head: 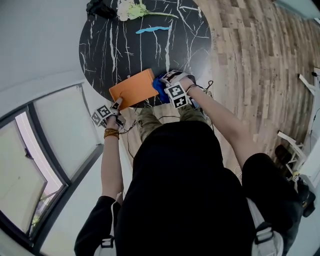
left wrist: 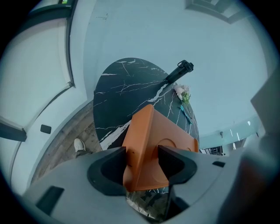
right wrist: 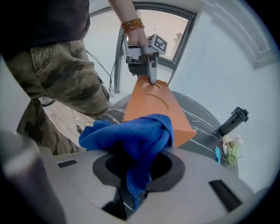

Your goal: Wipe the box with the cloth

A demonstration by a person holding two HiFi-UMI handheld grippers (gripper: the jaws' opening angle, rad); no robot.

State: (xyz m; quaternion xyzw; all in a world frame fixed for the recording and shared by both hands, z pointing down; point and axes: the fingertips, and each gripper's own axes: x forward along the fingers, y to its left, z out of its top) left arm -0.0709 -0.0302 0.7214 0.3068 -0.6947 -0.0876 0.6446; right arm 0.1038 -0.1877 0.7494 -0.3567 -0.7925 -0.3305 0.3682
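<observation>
An orange box point(head: 134, 89) lies at the near edge of the round black marble table point(head: 140, 45). My left gripper point(head: 116, 106) is at the box's near left corner. In the left gripper view the orange box point(left wrist: 153, 144) sits between the jaws of the left gripper point(left wrist: 142, 164), and both pads touch its faces. My right gripper point(head: 167, 82) is at the box's right end, shut on a bunched blue cloth point(head: 160, 89). In the right gripper view the blue cloth point(right wrist: 131, 135) hangs out of the right gripper point(right wrist: 138, 164), just short of the orange box point(right wrist: 153, 105); the left gripper point(right wrist: 151, 78) holds the box's far end.
White flowers point(head: 131, 9), a black cylinder-shaped object point(head: 100, 7) and a small light-blue thing point(head: 152, 30) lie at the table's far side. The person's legs stand against the table's near edge. Wood floor runs to the right, and a glass window panel point(head: 55, 135) is at the left.
</observation>
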